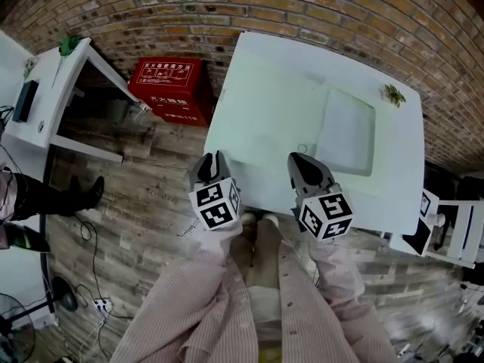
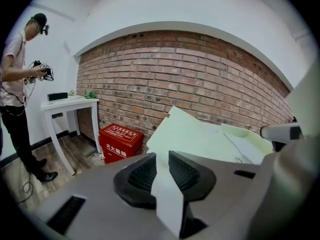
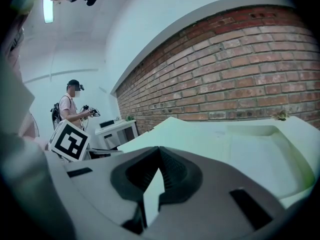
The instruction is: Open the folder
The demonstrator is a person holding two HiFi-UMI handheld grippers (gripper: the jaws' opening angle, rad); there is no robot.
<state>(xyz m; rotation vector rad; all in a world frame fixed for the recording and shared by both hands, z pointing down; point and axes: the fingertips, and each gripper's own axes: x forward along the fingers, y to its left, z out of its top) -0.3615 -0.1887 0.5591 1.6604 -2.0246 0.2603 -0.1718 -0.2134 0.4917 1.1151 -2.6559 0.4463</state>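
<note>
Folder (image 1: 344,131) untouched: left hand-held gripper (image 1: 212,159) ajar (right hand-held gripper (image 1: 300,161) shut).

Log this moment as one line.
left gripper: open, empty | right gripper: shut, empty | folder: flat on table, untouched

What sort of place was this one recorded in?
Probably an indoor workroom or lab set up for recording, not a home. It has a bare brick wall, plain white tables on a wood-plank floor, a red box against the wall, and a second person standing with gear in hand.
</note>
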